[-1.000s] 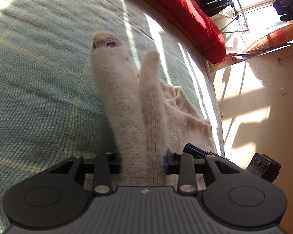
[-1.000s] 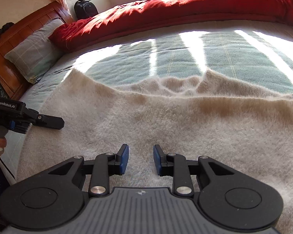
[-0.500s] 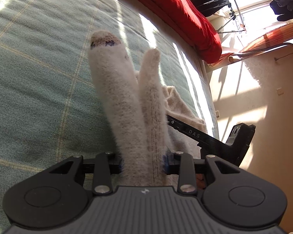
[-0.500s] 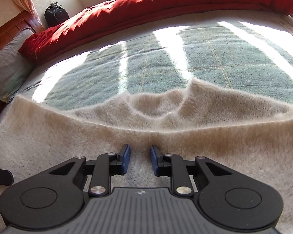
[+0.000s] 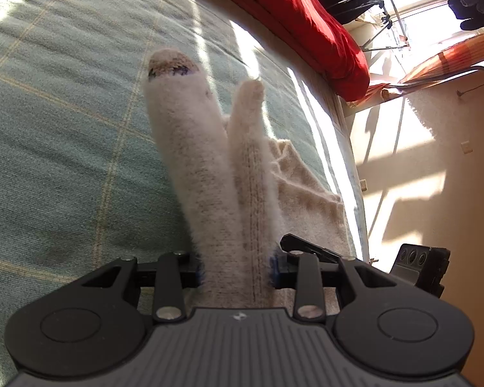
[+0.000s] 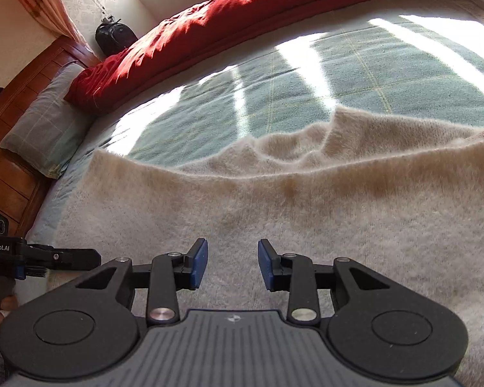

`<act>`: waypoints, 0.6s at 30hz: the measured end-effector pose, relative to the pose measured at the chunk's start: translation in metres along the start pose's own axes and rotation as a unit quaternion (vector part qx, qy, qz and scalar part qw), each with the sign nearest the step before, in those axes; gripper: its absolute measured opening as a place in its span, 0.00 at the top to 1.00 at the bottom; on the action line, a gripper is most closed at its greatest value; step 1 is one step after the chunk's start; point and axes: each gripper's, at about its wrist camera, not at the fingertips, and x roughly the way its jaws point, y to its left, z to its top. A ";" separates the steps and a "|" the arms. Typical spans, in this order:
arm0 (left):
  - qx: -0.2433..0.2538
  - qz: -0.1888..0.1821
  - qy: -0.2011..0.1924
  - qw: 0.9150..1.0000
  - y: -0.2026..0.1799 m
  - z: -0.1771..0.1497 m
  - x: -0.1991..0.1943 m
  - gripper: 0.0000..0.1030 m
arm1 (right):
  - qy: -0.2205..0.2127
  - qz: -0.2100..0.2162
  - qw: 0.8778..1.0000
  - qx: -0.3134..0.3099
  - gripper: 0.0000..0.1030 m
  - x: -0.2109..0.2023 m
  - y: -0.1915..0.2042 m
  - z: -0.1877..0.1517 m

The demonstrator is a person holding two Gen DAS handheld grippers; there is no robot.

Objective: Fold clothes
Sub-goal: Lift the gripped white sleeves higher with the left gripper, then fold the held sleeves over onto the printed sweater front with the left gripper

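A: Sweater (image 6: 306, 225) spread on the green blanket (image 6: 306, 80), beside the red duvet (image 6: 274, 9)?
B: Yes. Left gripper (image 5: 238, 267) pinches a bunched fold; right gripper (image 6: 231, 264) hovers, jaws apart. Partly doubled over, not yet compact.

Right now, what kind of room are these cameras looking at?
Most likely a bedroom: a bed under a green checked blanket, a red duvet along it, a pillow against a wooden headboard.
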 end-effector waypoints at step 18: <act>-0.003 0.053 0.005 0.999 -0.033 0.002 0.004 0.68 | 0.021 0.032 0.998 0.059 0.43 -0.003 -0.024 -0.003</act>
